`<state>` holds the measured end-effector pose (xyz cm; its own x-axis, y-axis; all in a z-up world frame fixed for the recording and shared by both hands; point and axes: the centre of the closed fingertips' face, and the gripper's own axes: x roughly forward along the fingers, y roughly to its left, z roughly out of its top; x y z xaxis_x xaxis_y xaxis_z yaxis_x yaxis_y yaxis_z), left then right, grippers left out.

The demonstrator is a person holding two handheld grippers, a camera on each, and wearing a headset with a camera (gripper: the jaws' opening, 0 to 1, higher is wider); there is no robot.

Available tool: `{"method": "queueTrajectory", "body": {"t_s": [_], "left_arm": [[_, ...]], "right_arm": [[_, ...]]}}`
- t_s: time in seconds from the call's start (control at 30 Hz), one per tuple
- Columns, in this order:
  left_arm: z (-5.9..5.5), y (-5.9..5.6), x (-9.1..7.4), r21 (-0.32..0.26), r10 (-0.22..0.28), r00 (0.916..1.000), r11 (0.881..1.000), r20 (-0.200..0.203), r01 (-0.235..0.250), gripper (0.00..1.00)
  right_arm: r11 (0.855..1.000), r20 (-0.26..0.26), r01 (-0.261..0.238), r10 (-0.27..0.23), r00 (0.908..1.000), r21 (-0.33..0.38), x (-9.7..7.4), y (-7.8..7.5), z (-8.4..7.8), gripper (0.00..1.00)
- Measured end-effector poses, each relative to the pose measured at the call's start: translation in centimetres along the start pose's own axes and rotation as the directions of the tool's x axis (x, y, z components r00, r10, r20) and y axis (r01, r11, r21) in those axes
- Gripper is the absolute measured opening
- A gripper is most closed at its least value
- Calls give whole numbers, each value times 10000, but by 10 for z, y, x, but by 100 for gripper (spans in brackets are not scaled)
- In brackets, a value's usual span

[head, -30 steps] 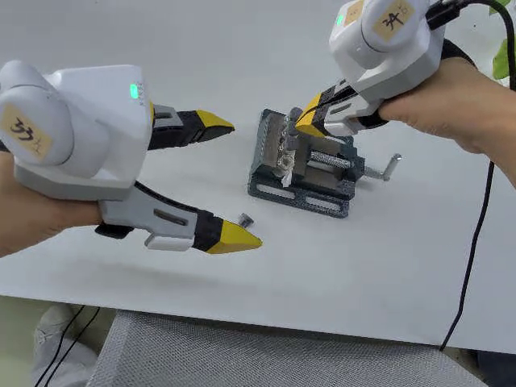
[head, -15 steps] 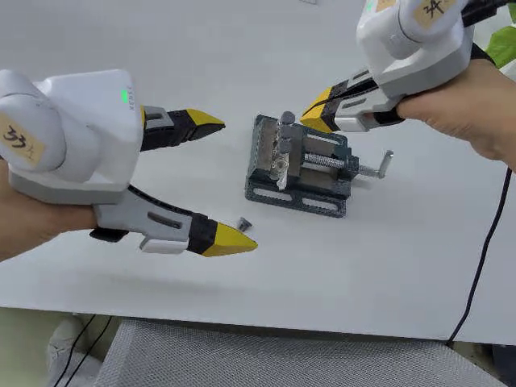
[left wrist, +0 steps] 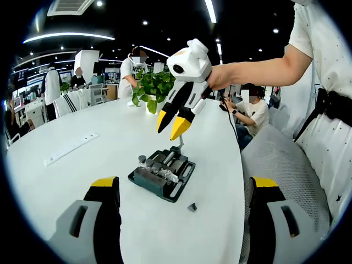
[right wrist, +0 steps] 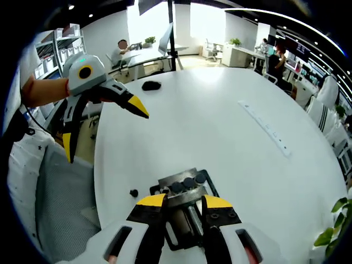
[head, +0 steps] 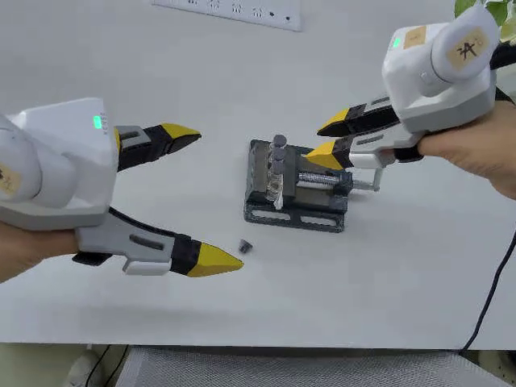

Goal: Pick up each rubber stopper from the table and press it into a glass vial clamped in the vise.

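**Head view.** A dark grey metal vise (head: 297, 193) is shown at the centre of the frame, standing on the white bench (head: 387, 274). A short row of small clear glass vials (head: 275, 187) is clamped upright between the vise jaws. Round grey seated stoppers (head: 279, 143) are seen in the tops of the vials towards the upper end of the row. What the vials contain cannot be told. One small dark loose rubber stopper (head: 245, 245) lies on the bench just below and left of the vise, apart from it. The left claw (head: 201, 197) is held at the left of the frame, its jaws spread wide with nothing between them. Its lower yellow tip is near the loose rubber stopper without touching it. The right claw (head: 325, 143) is held at the upper right, over the screw side of the vise, its jaws a narrow gap apart and empty.

**Left gripper view.** The vise (left wrist: 159, 176) is seen at the centre, with the loose rubber stopper (left wrist: 192, 207) to its lower right. Both are framed by the wide-spread jaws of the left claw (left wrist: 185, 184). The right claw (left wrist: 169, 127) is seen above the vise, tips pointing down. A potted green plant (left wrist: 153, 88) stands on the bench behind it.

**Right gripper view.** The vise (right wrist: 187, 214) is seen through the narrow gap of the right claw (right wrist: 184, 201) at the bottom of the frame. Three seated stoppers (right wrist: 188, 182) are counted in a row. The loose rubber stopper (right wrist: 133, 193) lies at the left, and the left claw (right wrist: 104, 132) is seen at the upper left.
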<state>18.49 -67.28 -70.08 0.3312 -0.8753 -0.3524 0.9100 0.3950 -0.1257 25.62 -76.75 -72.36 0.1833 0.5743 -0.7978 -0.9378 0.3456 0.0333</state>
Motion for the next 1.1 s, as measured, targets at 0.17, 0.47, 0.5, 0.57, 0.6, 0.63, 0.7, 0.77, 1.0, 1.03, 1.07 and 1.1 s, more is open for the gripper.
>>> {"method": "queueTrajectory", "body": {"t_s": [0.17,0.47,0.5,0.57,0.6,0.63,0.7,0.77,1.0,1.03,1.07,1.1], "left_arm": [[1,0,-4,82,79,9999,9999,-134,-78,99],[-2,-6,-10,197,164,9989,9997,-445,-155,99],[-2,-6,-10,205,170,9988,9997,-465,-160,99],[-5,-9,-11,230,153,9983,9996,-569,-140,99],[-6,-10,-11,268,164,9979,9995,-623,-148,99],[-7,-11,-11,274,149,9977,9995,-666,-131,99],[-8,-14,-11,261,105,9975,9996,-693,-87,99],[-9,-15,-11,283,116,9973,9996,-724,-96,99],[-16,-23,-10,309,20,9959,9995,-909,8,99],[-17,-24,-10,297,1,9959,9996,-906,26,99],[-17,-24,-10,290,7,9958,9996,-913,19,99],[-18,-25,-10,276,9,9957,9996,-928,17,99]], "right_arm": [[9998,275,139,-143,9995,145,-10,2,-9,32],[9978,788,306,-352,9963,591,-30,13,-30,40],[9975,813,329,-380,9960,630,-31,15,-32,41],[9968,930,369,-434,9947,703,-34,18,-38,44],[9964,957,351,-424,9945,768,-34,20,-41,44],[9960,972,321,-402,9944,838,-36,24,-45,45],[9955,1070,320,-416,9934,897,-38,31,-50,48],[9948,1151,306,-417,9925,970,-39,37,-54,52],[9912,1518,214,-413,9875,1305,-43,49,-76,63],[9904,1620,177,-400,9860,1371,-43,53,-78,64],[9899,1629,161,-392,9859,1407,-43,54,-80,66],[9896,1627,151,-386,9859,1433,-42,56,-81,66]]}}
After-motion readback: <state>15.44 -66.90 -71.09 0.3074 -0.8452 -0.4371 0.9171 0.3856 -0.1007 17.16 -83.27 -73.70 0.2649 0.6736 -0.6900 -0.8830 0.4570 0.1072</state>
